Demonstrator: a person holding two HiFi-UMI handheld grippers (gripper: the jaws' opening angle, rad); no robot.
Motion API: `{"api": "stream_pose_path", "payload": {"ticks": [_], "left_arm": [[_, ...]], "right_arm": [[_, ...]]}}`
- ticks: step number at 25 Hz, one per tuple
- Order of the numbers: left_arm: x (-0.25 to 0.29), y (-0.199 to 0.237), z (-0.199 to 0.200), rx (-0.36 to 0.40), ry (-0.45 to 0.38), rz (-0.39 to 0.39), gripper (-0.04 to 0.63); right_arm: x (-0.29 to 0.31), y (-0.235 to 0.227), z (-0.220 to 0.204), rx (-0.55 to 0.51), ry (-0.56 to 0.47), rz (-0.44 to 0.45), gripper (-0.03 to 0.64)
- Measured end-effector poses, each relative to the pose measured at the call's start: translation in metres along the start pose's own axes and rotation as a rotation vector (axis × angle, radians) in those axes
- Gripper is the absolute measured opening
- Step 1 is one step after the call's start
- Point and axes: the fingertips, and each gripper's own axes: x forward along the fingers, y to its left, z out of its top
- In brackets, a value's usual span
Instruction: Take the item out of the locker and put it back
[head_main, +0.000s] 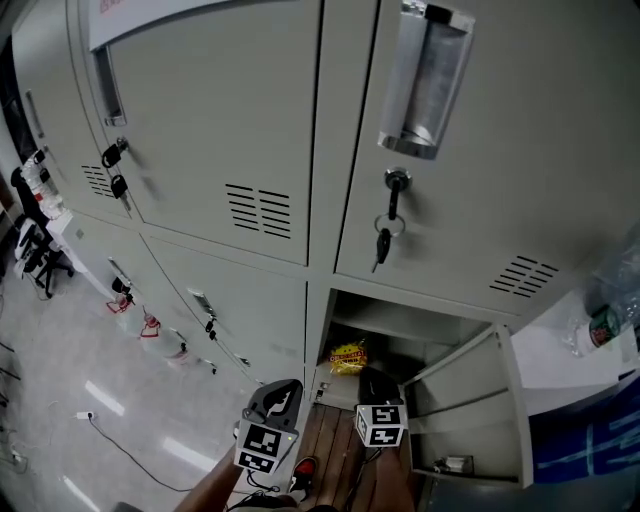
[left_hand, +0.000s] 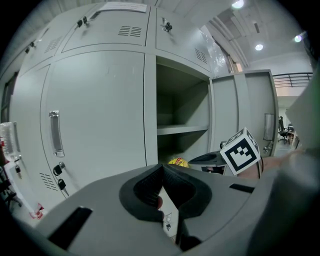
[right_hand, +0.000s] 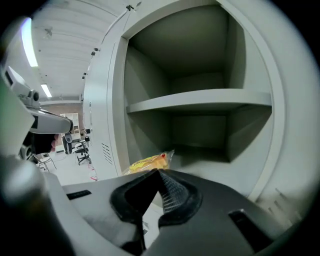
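Both grippers were clamped tight, the left gripper (left_hand: 161, 169) empty, the right gripper (right_hand: 159, 171) seemingly pinching the yellow packet (right_hand: 148, 162) inside the locker (right_hand: 150, 75) at twelve o'clock, removal barely begun, return undone.

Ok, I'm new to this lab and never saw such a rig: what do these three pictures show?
No robot here: a person holds a two-jaw gripper in each hand. The head view comes from a camera on the person's head, looking down at grey lockers; the other two come from cameras riding on the grippers. The checkered cubes are part of them. The left gripper is shut on nothing. The right gripper is shut too, at the open locker. A yellow packet, below the shelf, sits right at its tips; whether it is pinched I cannot tell.
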Motion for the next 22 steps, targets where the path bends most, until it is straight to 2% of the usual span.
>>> {"api": "stream_pose_path", "payload": {"ticks": [22], "left_arm": [[-0.04,-0.037,0.053,0.063,-0.131,-0.047,0.023]], "right_arm": [[-0.147,0.003,0.084,-0.006,-0.254,-0.104,0.017]]}}
